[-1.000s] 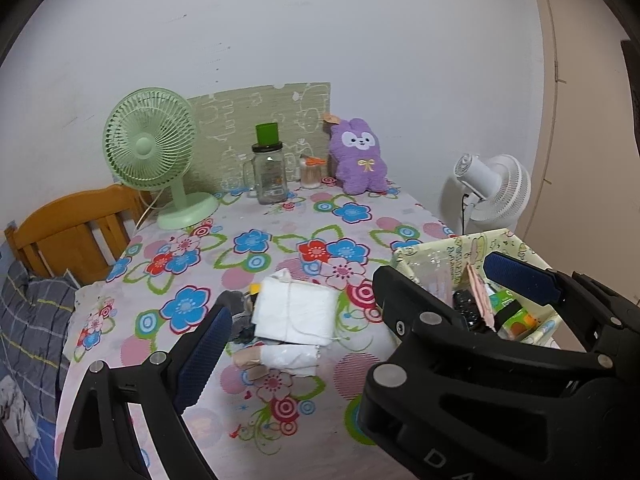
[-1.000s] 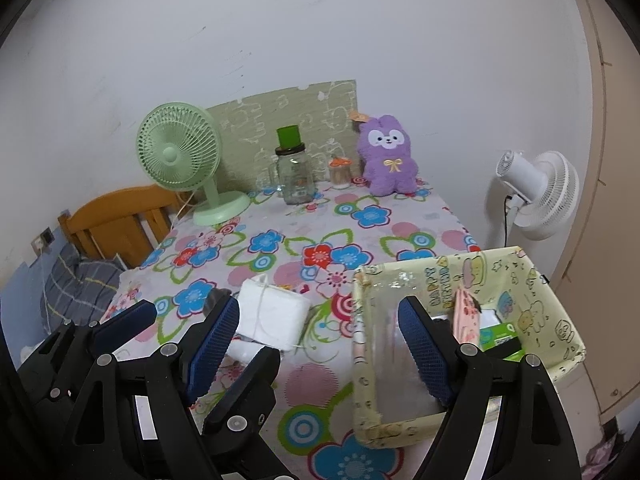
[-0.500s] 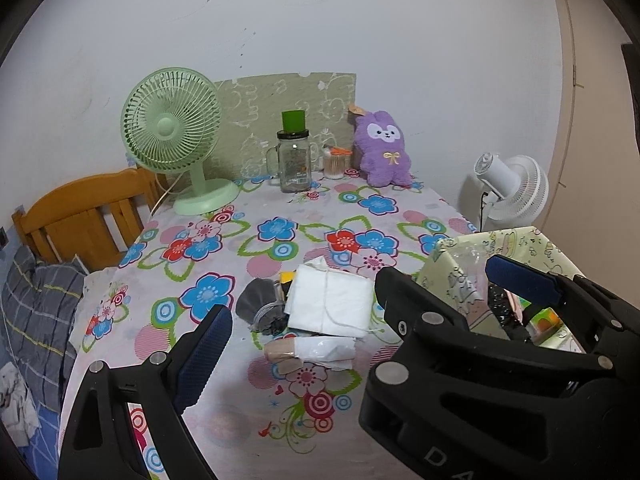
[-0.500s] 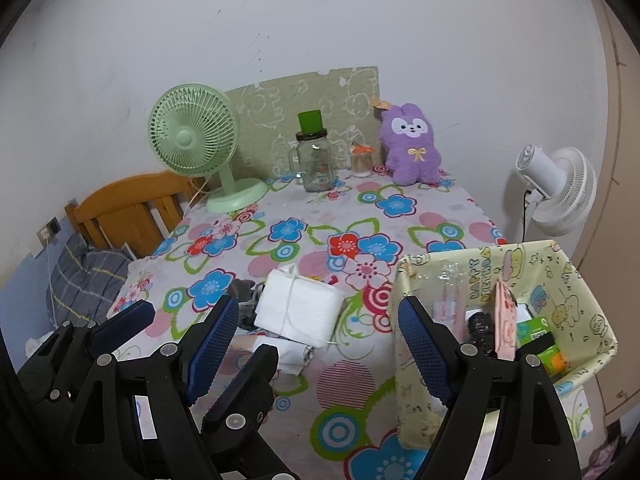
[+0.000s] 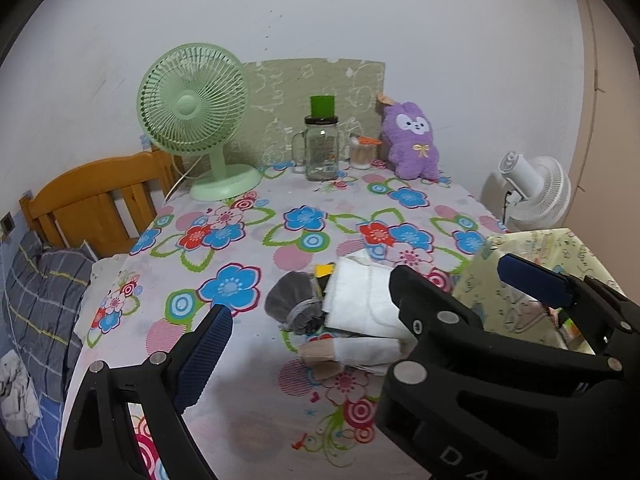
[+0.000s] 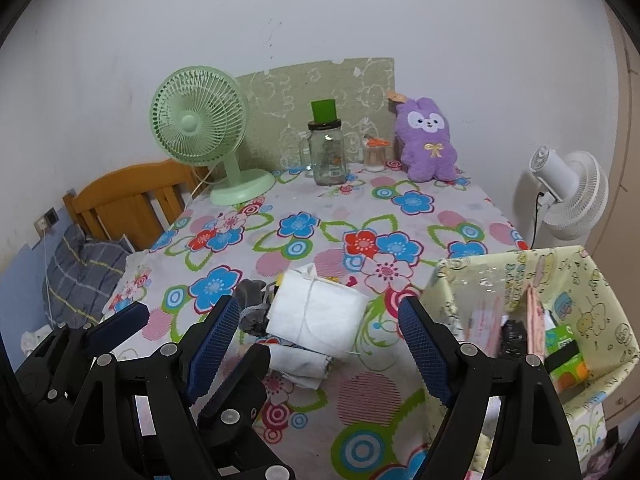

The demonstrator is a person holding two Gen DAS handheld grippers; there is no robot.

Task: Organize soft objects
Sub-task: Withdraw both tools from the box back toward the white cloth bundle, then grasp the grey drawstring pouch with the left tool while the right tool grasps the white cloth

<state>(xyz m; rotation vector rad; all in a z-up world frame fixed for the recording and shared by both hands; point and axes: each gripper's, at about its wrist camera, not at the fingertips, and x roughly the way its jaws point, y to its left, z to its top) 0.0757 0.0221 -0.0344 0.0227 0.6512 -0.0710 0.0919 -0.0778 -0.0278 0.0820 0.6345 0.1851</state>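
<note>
Right wrist view: both grippers, fingers apart and empty, have been drawn back from the folded white cloth bundle [image 6: 318,316] at twelve o'clock; grasping remains undone.

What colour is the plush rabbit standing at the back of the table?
The plush rabbit is purple with a white face and a small yellow bow; the right wrist view shows it best.

yellow item [image 5: 324,270] mostly under white cloth [image 5: 362,300] | basket [image 6: 600,280] btm cut off | basket contents unclear

This is a home bedroom. A wooden bed headboard [image 6: 132,196] and plaid pillow [image 6: 80,272] sit beside a bench with a floral cloth [image 6: 320,232], a green fan [image 6: 200,124] and a purple plush [image 6: 428,144].
</note>
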